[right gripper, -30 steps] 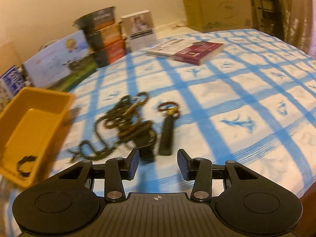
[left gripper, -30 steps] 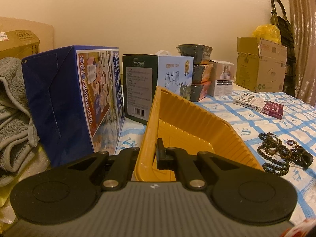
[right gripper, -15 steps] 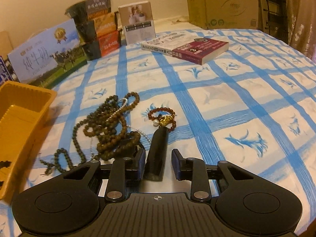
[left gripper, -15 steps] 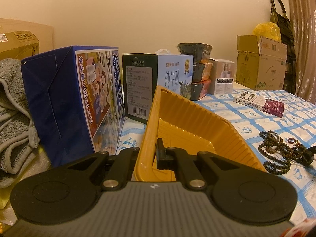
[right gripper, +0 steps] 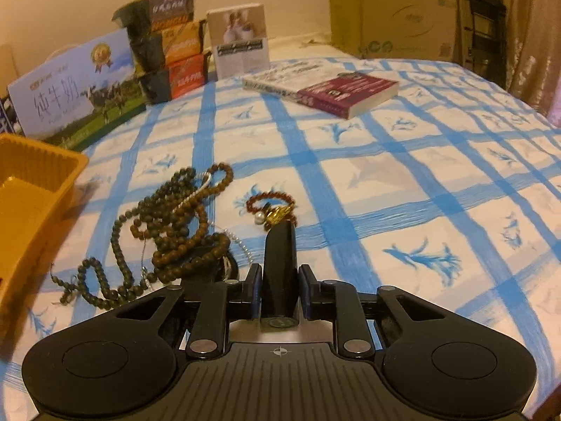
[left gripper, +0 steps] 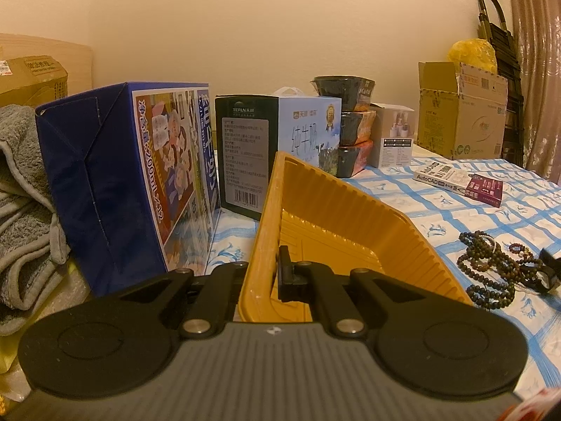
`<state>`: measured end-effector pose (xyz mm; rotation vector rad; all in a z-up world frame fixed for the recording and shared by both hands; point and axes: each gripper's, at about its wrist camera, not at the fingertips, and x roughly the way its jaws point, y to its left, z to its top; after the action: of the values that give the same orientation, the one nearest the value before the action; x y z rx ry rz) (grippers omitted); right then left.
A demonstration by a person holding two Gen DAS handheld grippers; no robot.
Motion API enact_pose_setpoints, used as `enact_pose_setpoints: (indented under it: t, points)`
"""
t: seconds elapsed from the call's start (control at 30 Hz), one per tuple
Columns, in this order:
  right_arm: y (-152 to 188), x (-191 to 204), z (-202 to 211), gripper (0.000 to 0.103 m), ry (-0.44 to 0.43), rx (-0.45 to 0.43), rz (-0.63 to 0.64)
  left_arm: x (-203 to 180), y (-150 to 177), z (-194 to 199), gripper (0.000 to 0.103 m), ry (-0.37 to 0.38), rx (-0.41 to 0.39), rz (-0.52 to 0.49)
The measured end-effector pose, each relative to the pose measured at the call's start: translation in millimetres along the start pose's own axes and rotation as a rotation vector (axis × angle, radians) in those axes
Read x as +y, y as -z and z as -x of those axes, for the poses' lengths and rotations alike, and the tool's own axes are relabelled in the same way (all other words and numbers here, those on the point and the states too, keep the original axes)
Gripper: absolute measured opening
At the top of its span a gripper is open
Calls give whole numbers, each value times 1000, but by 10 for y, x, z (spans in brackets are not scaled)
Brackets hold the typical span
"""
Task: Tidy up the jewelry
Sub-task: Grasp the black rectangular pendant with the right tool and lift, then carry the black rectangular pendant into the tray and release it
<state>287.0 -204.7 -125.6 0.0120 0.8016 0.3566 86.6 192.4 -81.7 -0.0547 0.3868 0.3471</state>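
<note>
My left gripper (left gripper: 263,270) is shut on the near wall of the yellow ribbed tray (left gripper: 350,217), one finger inside and one outside. The tray (right gripper: 31,182) lies left of a tangle of dark bead strings (right gripper: 175,217), which also shows at the right of the left wrist view (left gripper: 487,263). A small red bead bracelet (right gripper: 270,198) with a gold charm and a pearl lies beside them. A black strap (right gripper: 279,263) runs from that bracelet back between the fingers of my right gripper (right gripper: 279,280). Its jaws are closing, and the pads touch the strap's sides.
A blue-checked cloth (right gripper: 403,182) covers the surface. Milk cartons (left gripper: 140,175), stacked noodle bowls (right gripper: 168,52) and a small white box (right gripper: 242,38) stand along the back. A book (right gripper: 333,91) lies beyond the jewelry. Grey towels (left gripper: 21,210) lie at far left, cardboard boxes (left gripper: 463,112) at back right.
My right gripper moved forward and down over the black strap, and its fingers narrowed until they met the strap's sides. The left gripper and tray stayed still.
</note>
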Motion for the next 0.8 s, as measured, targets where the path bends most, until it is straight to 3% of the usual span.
enact_pose_setpoints:
  t: [0.13,0.33,0.57,0.7,0.8]
  points:
    - [-96,80,272,22,-49,-48,-25,-2,0,4,4,2,0,1]
    - [-203,668,542,22,-255,-78,14,4,-7,13,4,7,2,6]
    - [-124,1693,494,22,-528,1,102,19,-24,19,4,16,4,9]
    - [-20,2182,317,22,-600,59,135,30,-24,24,4,19,5,10]
    - [71,2399,204,22,-596,85,150,43,-23,21,4,23,8,13]
